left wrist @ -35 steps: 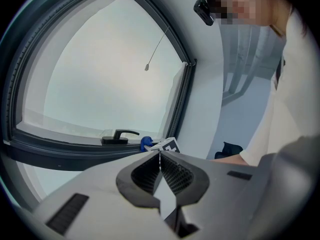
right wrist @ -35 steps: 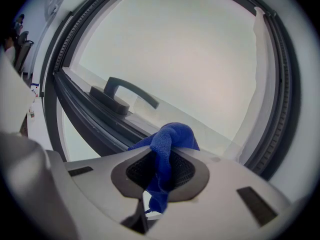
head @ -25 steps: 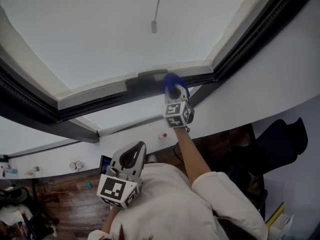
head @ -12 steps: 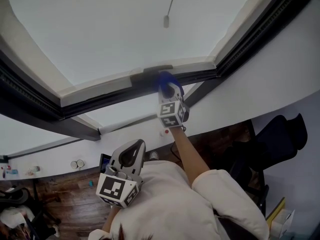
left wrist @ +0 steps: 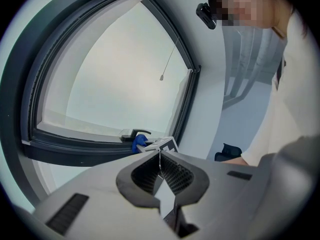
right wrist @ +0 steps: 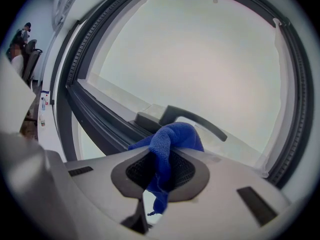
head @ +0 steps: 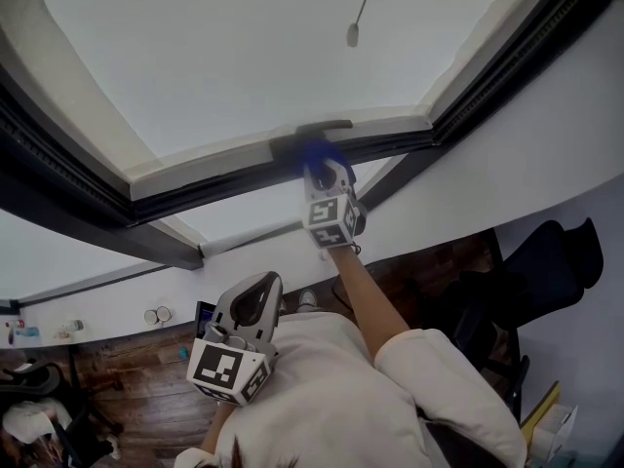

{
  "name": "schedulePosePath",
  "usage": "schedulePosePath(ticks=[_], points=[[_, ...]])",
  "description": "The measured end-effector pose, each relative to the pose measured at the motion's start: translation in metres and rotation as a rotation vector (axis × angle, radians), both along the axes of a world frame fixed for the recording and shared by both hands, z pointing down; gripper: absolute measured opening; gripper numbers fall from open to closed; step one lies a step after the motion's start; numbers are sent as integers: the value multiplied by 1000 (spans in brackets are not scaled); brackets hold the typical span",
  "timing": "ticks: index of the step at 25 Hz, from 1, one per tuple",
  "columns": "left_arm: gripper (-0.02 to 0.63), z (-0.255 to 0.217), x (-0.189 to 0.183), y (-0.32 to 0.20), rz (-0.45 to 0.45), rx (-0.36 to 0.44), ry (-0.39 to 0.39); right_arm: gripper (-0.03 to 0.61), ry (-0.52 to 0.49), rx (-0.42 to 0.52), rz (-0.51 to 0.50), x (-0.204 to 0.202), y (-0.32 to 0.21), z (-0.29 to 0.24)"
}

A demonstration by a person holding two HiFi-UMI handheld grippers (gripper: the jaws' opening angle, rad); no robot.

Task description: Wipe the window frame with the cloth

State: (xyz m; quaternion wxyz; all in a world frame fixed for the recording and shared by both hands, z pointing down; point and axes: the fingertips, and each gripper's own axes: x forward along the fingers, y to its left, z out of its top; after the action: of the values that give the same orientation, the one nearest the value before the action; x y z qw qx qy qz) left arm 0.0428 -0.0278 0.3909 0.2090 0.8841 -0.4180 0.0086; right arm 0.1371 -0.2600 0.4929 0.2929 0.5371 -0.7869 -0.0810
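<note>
A blue cloth (right wrist: 172, 139) is pinched in my right gripper (right wrist: 162, 166), which is shut on it. In the head view that right gripper (head: 322, 175) is raised to the dark bottom rail of the window frame (head: 224, 183), with the blue cloth (head: 312, 154) pressed against it beside the dark window handle (right wrist: 192, 119). From the left gripper view the cloth (left wrist: 138, 143) shows small at the rail. My left gripper (head: 255, 305) hangs low in front of the person's chest, jaws shut with nothing between them (left wrist: 160, 166).
A pull cord (head: 363, 10) hangs in front of the pale glass. The frame's right side (head: 507, 57) runs diagonally against the white wall. Below lie a wooden floor (head: 136, 398) and a dark chair (head: 546, 271).
My right gripper has slid left along the bottom rail with the cloth, from right of the handle mount to just under it. The left gripper has stayed put.
</note>
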Motion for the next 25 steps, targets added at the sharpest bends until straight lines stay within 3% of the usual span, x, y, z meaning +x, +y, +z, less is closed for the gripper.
schedulePosePath(ticks=[6,10,12,14,17,25], points=[[11,7,-12,7,-10,-26,10,44,-12,-10,-9,-12,3,2],[11,6,-6,8,15,-25,17,46,-7,-49,-68,-11,3,-3],[11,6,-1,9,32,-29,17,46,-37,4,-75,-2,7,-22],[11,6,5,8,45,-35,18,46,-104,75,-40,18,13,-42],[11,8,16,5,63,-40,19,46,-157,107,53,65,20,-52],[11,4,65,-9,115,-33,19,46,-147,118,305,205,22,-63]])
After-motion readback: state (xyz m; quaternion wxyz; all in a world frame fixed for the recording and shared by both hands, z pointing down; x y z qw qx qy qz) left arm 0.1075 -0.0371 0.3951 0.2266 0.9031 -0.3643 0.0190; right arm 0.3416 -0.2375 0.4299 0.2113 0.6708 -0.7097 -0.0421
